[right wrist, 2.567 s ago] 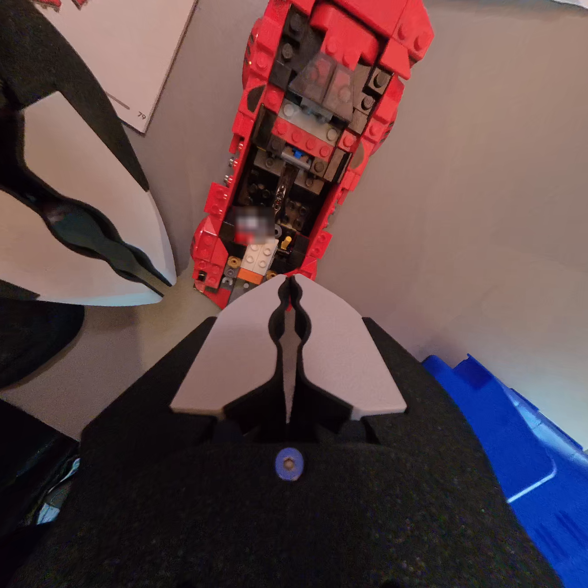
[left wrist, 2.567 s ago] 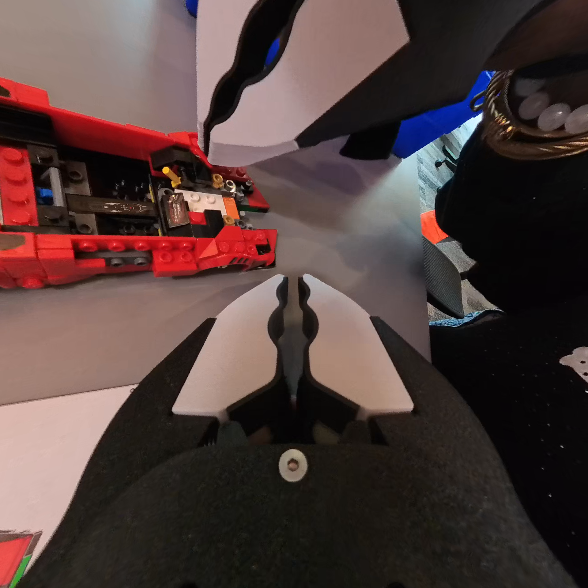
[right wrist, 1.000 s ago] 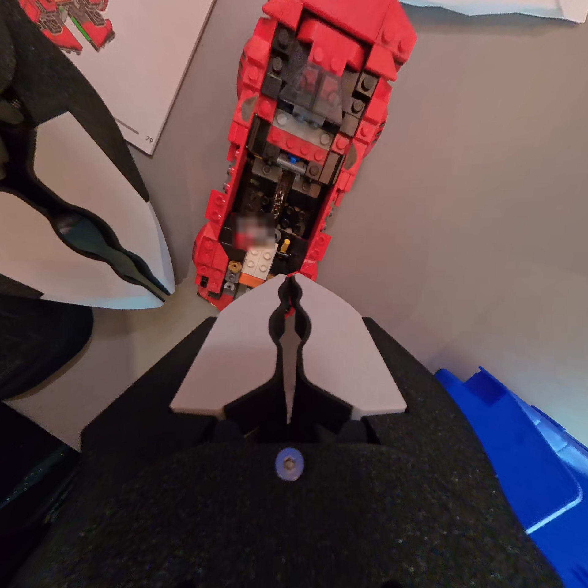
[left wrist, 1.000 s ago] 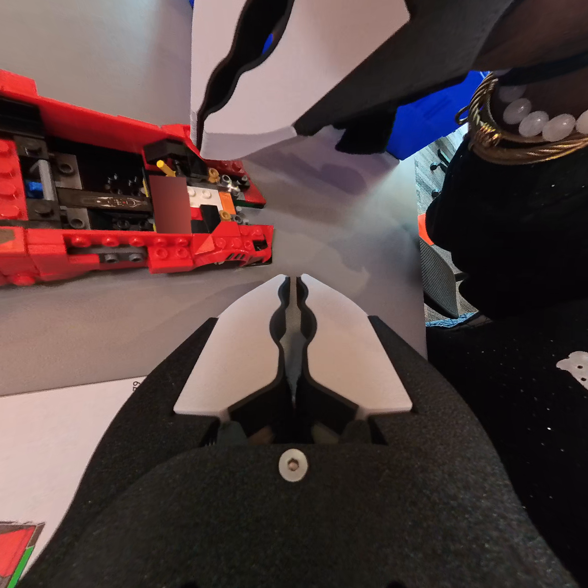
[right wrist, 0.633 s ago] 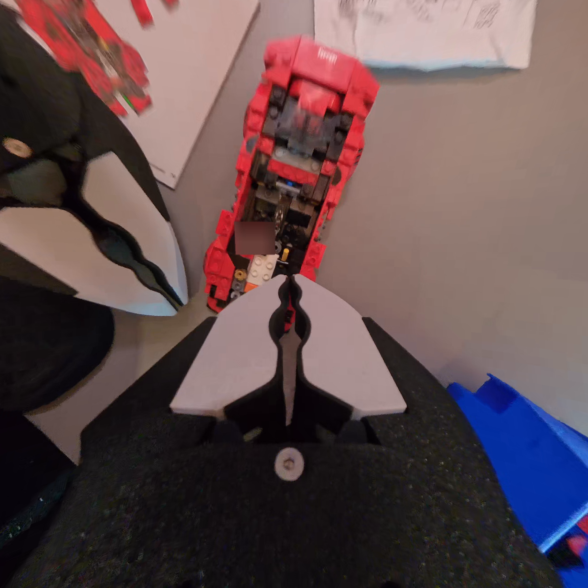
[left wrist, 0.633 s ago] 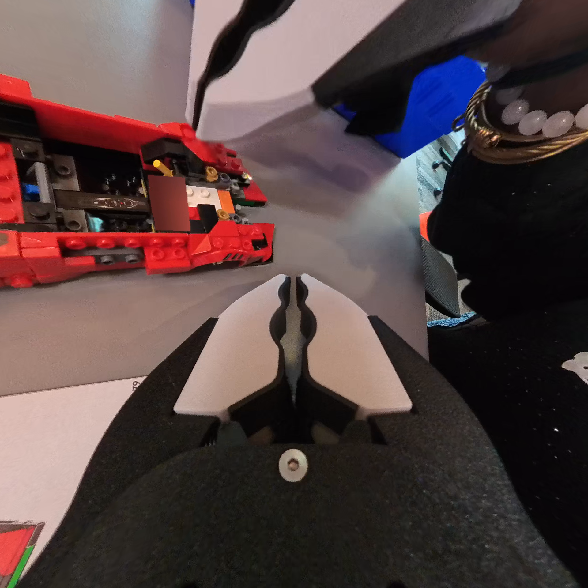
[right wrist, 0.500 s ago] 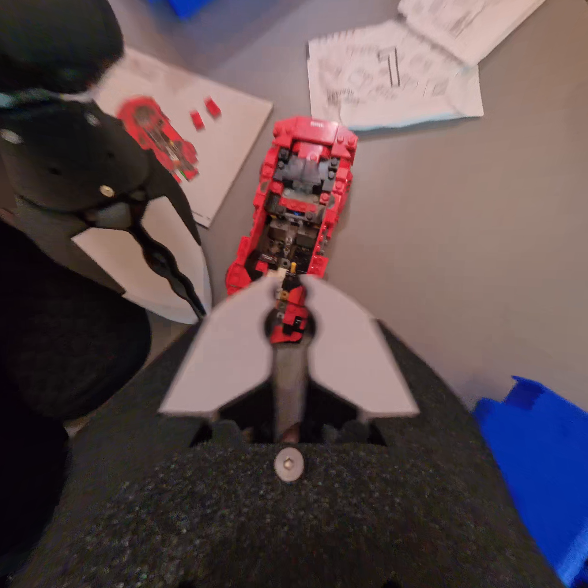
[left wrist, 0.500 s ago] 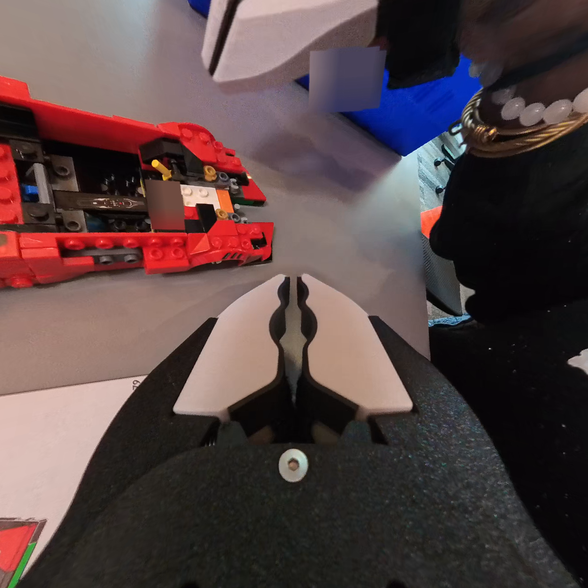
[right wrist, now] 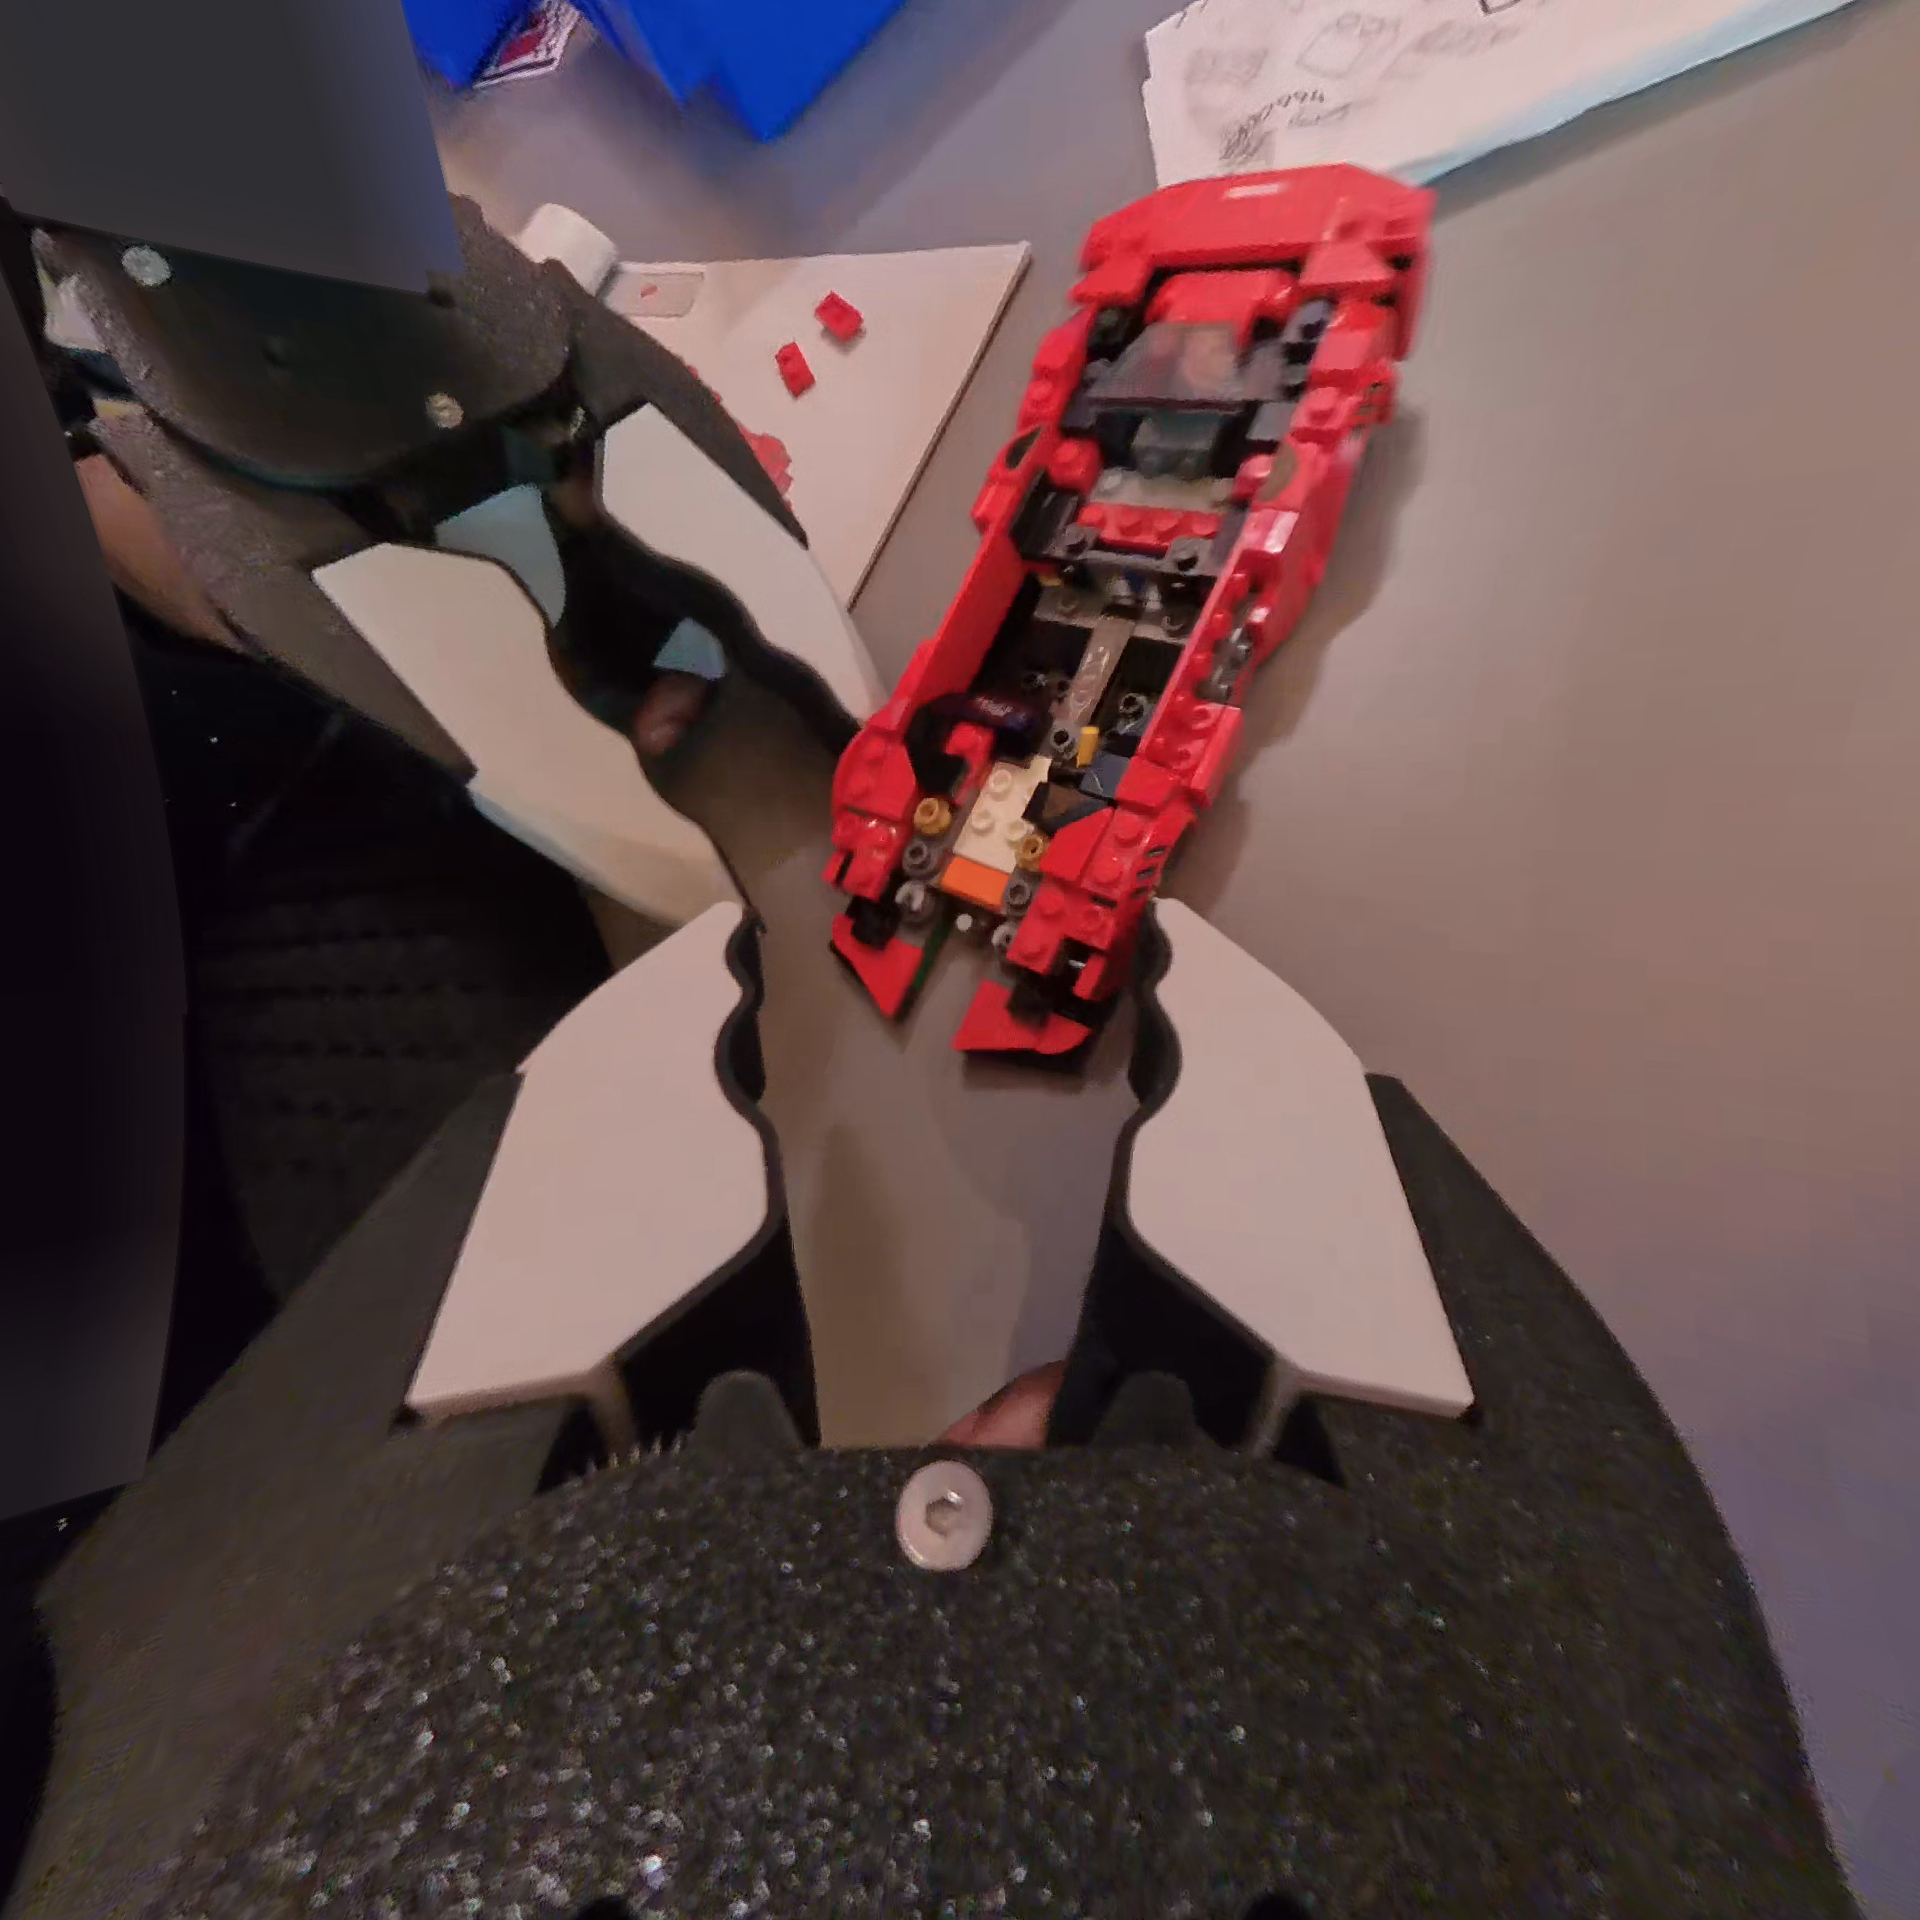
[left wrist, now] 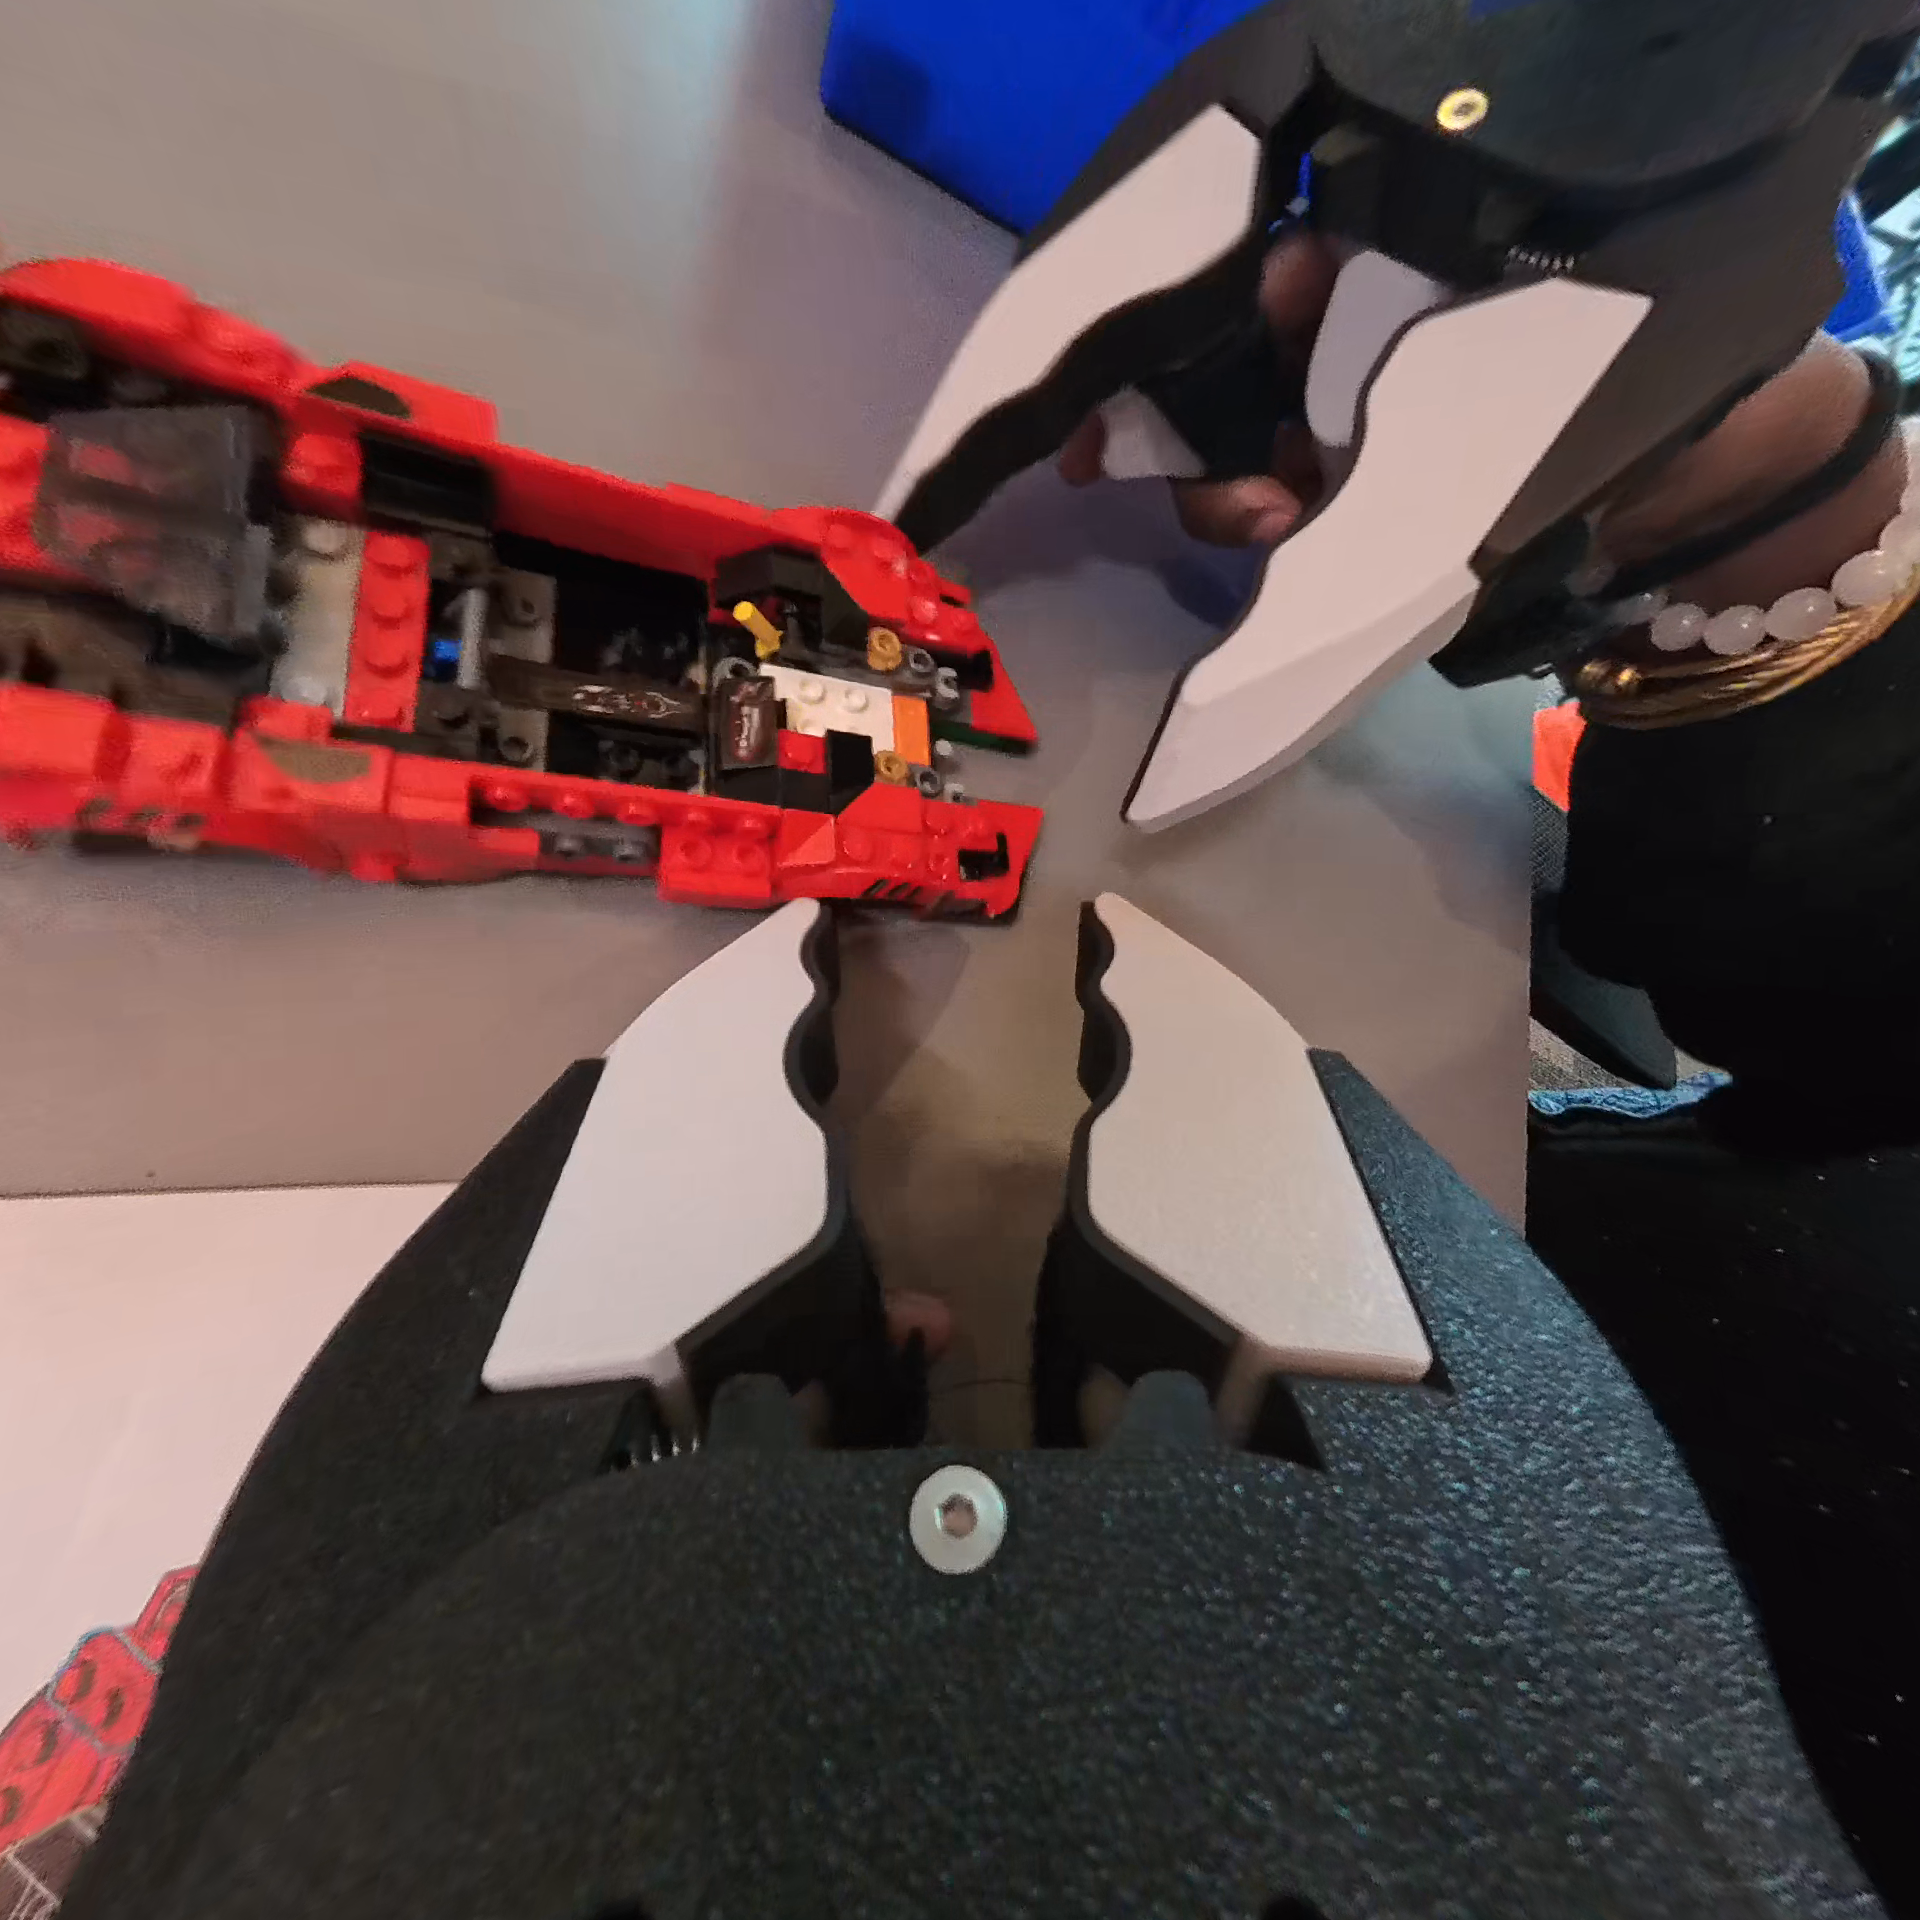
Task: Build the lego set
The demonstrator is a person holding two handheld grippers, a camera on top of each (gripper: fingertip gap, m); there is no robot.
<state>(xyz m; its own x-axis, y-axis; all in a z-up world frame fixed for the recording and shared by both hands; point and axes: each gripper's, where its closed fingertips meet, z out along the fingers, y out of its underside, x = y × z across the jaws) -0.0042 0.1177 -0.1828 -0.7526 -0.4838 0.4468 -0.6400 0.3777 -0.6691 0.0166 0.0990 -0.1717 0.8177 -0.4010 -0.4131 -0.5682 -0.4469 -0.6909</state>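
A partly built red lego car [right wrist: 1122, 623] lies on the grey table, its open black interior facing up. It also shows in the left wrist view [left wrist: 520, 707]. My right gripper [right wrist: 948, 914] is open and empty, and the car's rear end lies between its fingertips; I cannot tell if they touch it. My left gripper [left wrist: 951, 914] is open and empty, with its left fingertip just in front of the car's near rear corner. In the right wrist view the left gripper's fingers [right wrist: 468, 665] sit left of the car.
An instruction booklet [right wrist: 914, 343] with two loose red pieces [right wrist: 821, 338] lies left of the car. Printed sheets [right wrist: 1351, 83] lie beyond it. A blue bin [left wrist: 987, 104] stands at the back. A braceleted wrist [left wrist: 1714, 644] and the table edge are at the right.
Both grippers have opened. The right gripper rose and pulled back, then came down with its fingers either side of the car's rear. The left gripper has moved closer to the car's rear corner.
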